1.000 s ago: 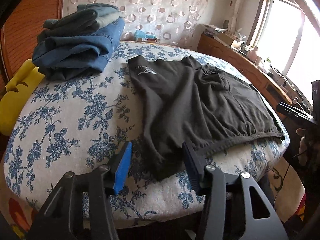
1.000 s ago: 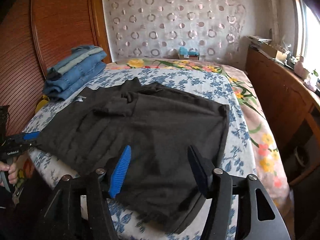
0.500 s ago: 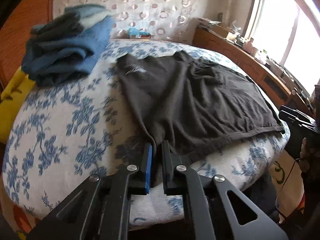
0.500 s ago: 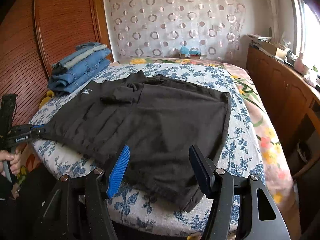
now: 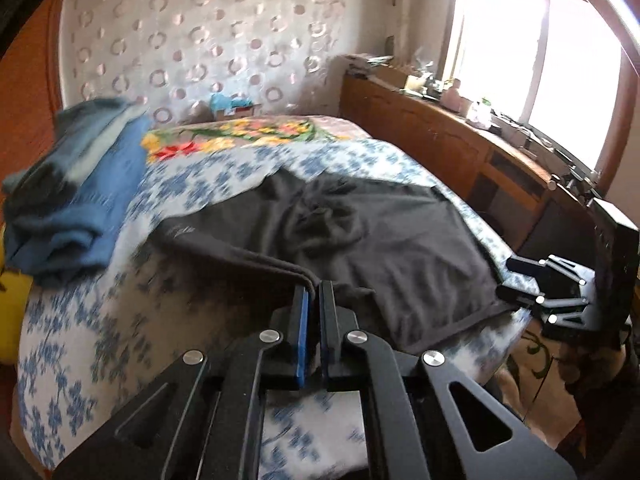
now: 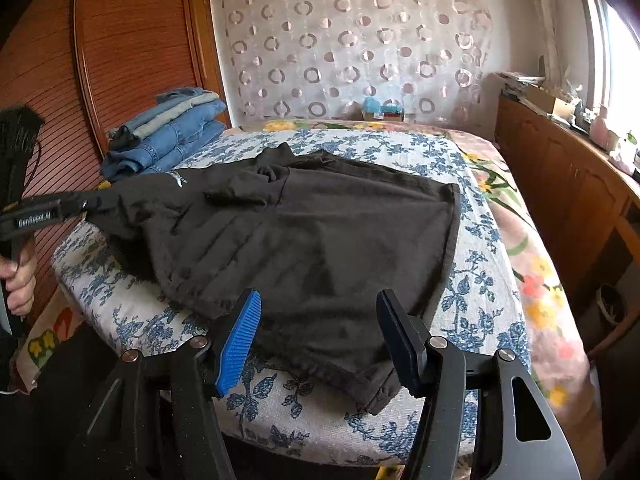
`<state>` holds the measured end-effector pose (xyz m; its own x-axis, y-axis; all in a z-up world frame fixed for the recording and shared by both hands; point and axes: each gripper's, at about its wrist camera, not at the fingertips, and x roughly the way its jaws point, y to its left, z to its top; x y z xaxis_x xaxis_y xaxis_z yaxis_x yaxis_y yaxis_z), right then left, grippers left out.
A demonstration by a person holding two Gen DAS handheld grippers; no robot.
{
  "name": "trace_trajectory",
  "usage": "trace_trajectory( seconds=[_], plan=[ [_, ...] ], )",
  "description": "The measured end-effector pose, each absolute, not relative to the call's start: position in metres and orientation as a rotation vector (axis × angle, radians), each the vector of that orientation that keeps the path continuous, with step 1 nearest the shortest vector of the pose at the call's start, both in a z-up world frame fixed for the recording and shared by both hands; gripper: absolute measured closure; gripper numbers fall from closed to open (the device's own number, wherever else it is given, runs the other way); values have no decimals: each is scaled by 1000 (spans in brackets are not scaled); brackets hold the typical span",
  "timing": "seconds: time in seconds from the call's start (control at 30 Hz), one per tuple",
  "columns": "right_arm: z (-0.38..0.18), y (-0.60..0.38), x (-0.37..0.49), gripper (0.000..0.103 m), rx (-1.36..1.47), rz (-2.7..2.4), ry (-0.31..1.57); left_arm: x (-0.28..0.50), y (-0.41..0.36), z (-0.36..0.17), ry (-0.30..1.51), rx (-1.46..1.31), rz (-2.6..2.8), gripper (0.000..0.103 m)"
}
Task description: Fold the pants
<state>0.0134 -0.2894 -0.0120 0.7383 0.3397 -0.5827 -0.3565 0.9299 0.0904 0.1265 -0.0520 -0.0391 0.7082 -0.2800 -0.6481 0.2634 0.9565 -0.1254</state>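
Note:
Black pants (image 6: 320,240) lie spread on the blue-flowered bed (image 6: 472,280). My left gripper (image 5: 313,292) is shut on the near corner of the black pants (image 5: 380,240) and holds that edge lifted off the bed. In the right wrist view the left gripper (image 6: 96,202) pulls the cloth up at the left, with a hand (image 6: 20,276) below it. My right gripper (image 6: 320,312) stands open over the near hem, nothing between its fingers. It shows at the right edge of the left wrist view as the right gripper (image 5: 516,280).
A stack of folded blue jeans (image 6: 168,132) sits at the bed's far left, jeans (image 5: 76,200) beside a yellow object (image 5: 12,292). A wooden cabinet (image 6: 568,184) with clutter runs along the right under the window. A wooden wardrobe (image 6: 120,60) stands on the left.
My left gripper closed on the pants' near corner, then rose and carried that edge up and inward. The right gripper stayed open and nearly still.

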Motion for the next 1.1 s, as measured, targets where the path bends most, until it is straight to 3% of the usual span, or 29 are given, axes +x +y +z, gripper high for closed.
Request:
trace_trajectory(
  seconds=[0.67, 1.0, 1.07, 1.1],
  plan=[
    [-7, -326, -3, 42, 19, 341, 583, 158, -132, 44, 605, 17, -434, 98],
    [-10, -328, -7, 42, 27, 317, 577, 159, -185, 29, 653, 90, -513, 97],
    [-11, -325, -6, 42, 28, 316, 578, 159, -184, 21, 670, 98, -513, 89],
    [-10, -325, -6, 42, 30, 316, 578, 159, -184, 19, 677, 100, -513, 78]
  ],
)
